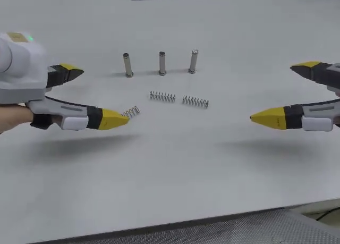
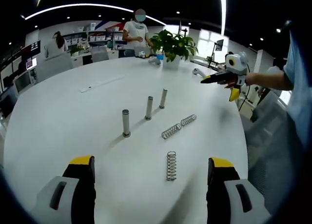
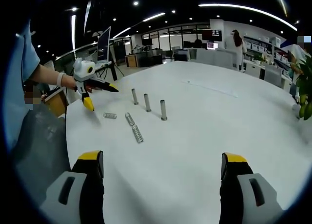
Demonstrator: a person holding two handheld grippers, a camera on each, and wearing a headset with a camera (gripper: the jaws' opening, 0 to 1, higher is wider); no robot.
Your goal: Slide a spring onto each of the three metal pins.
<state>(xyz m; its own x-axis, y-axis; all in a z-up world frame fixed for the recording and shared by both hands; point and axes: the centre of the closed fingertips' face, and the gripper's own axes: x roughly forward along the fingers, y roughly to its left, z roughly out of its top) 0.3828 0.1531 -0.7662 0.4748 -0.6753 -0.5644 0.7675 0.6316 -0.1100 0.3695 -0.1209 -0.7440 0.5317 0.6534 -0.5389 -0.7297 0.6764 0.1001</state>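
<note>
Gaping wide: left gripper [image 1: 102, 95], tip overlapping one spring [image 1: 132, 112]; right gripper [image 1: 272, 92], body cut off at edge.

The table [image 1: 170, 175] was plain white. The three pins [image 1: 162, 62] were dull silver-grey, and the three springs [image 1: 162, 97] a brighter silver. The left gripper [image 1: 102, 95] and the right gripper [image 1: 272, 93] each had yellow tips, black middles and pale grey-white bodies. A small green light [image 1: 30, 39] glowed on the left one. In the left gripper view a plant [image 2: 171, 44] had green leaves over a white pot [image 2: 170, 64], and a sleeve [image 2: 300, 63] was light blue.
</note>
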